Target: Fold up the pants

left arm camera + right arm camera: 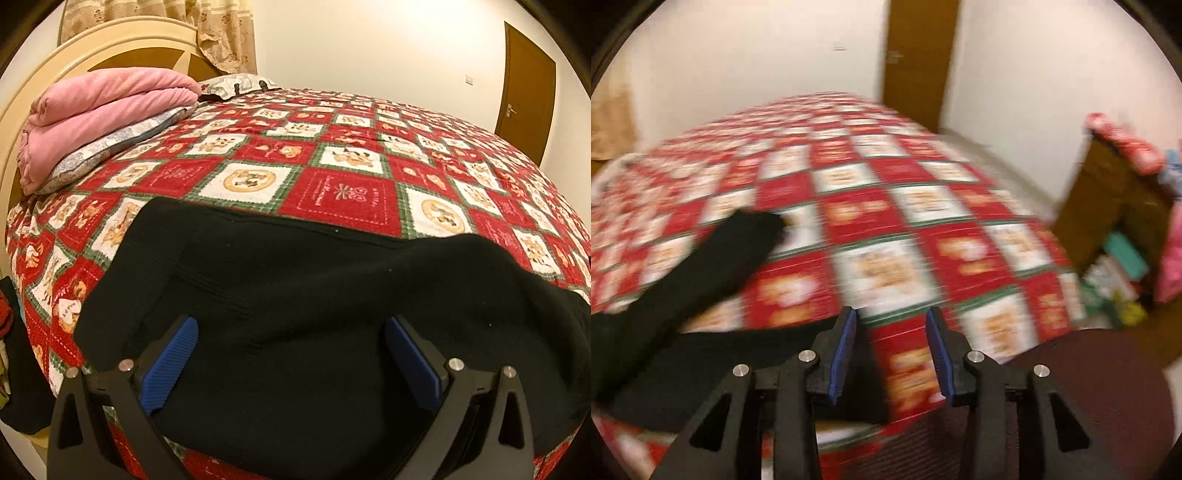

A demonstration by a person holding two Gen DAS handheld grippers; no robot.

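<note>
Your left hand-held gripper (290,354) stands wide open above the black pants (295,295), gripping nothing. Your right hand-held gripper (891,347) is partly open and empty. The pants lie on the bed (332,192), near its edge.

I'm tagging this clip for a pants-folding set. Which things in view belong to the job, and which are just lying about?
Part of the job:
black pants, spread on the patterned bedspread
left gripper, open above them
right gripper, open, nothing between its pads

Just lying about:
pink blanket
pillow under it
door
curtain
</note>
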